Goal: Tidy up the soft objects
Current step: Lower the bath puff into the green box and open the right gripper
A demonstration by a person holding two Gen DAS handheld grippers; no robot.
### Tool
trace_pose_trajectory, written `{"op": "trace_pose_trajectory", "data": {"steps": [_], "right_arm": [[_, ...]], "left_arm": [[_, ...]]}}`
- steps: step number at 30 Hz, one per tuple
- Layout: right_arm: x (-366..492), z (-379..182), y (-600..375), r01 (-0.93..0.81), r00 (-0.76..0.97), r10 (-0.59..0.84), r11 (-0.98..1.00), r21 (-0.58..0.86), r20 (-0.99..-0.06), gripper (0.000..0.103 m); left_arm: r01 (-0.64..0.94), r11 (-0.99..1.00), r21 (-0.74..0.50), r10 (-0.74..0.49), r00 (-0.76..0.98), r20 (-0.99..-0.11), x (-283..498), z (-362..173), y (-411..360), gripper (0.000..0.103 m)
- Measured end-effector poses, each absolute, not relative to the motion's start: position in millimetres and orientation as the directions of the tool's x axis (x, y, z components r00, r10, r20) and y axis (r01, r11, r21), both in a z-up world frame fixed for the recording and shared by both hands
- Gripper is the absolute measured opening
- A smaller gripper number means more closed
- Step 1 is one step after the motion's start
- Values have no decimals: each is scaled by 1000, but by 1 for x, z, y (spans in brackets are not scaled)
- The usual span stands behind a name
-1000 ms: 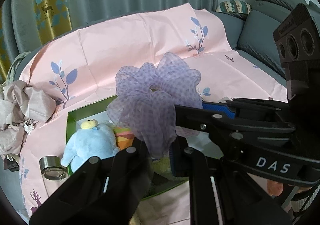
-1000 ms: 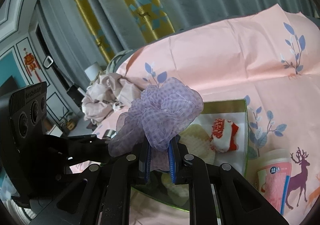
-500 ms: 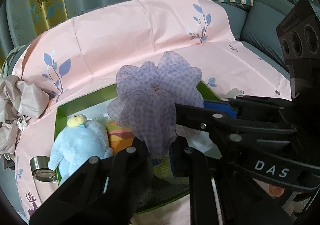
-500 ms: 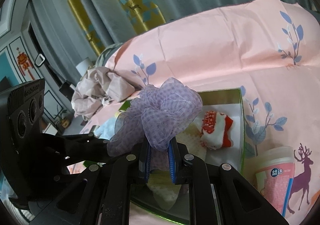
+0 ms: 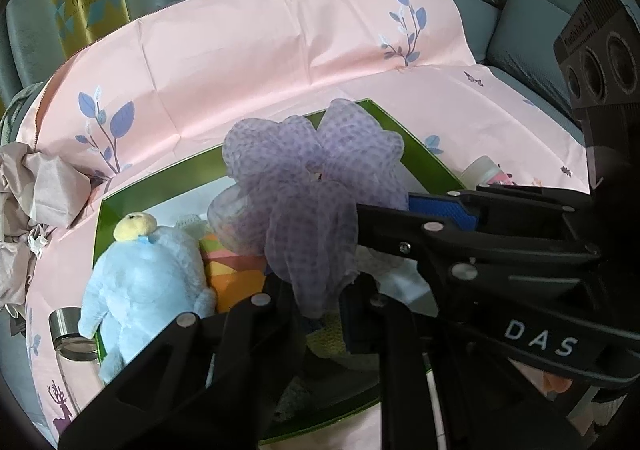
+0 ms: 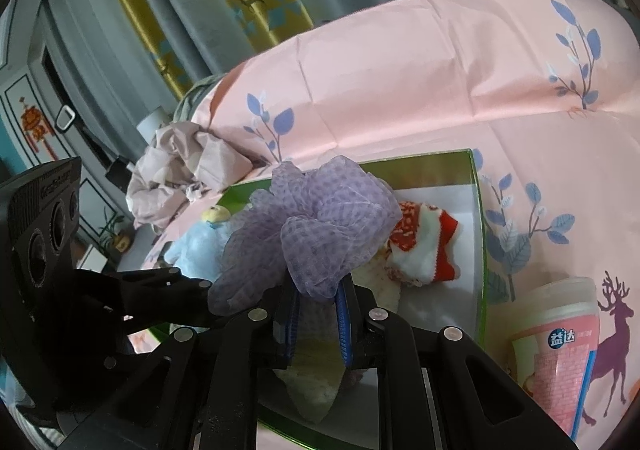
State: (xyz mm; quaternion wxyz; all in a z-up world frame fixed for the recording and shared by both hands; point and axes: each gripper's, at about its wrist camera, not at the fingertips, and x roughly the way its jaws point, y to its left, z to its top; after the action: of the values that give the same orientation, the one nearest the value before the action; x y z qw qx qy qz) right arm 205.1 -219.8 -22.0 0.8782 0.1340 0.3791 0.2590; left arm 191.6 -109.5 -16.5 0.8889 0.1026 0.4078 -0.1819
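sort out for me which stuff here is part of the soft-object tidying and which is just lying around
Part of the job:
purple mesh scrunchie, pinched in the right tongs
left tongs, also at the scrunchie
green tray
blue plush toy
red and white sock

Just lying about:
glass jar with metal rim
pink gum tub
crumpled beige cloth

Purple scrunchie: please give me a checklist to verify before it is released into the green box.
1. Right gripper clamps the purple scrunchie between its blue pads: ok.
2. Left gripper also grips it: cannot tell; the fabric hangs between its fingers.
3. Scrunchie is over the green box: ok.
4. Bare white floor shows behind the red-and-white sock: ok.
5. Blue plush toy lies inside the box, beside the drop path: ok.
6. Glass bottle and pink cup stand outside the box: ok.
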Motion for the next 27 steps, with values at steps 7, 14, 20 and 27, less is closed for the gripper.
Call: {"op": "trace_pose_trajectory", "data": {"steps": [7, 14, 20, 27], "right_arm": [[206, -24, -219, -326, 580, 526, 850, 414, -622, 20], [201, -21, -230, -272, 599, 488, 870, 411, -635, 40], [192, -12, -239, -231, 617, 448, 889, 395, -647, 58], [174, 9, -248, -233, 651, 436, 894, 383, -621, 68]], "left_arm": [[410, 912, 29, -240, 587, -773, 193, -20, -112, 24], [434, 901, 25, -254, 573, -779, 185, -20, -120, 54], [445, 895, 40, -254, 581, -773, 175, -15, -128, 83], [422, 906, 35, -252, 603, -757, 163, -1, -124, 88]]}}
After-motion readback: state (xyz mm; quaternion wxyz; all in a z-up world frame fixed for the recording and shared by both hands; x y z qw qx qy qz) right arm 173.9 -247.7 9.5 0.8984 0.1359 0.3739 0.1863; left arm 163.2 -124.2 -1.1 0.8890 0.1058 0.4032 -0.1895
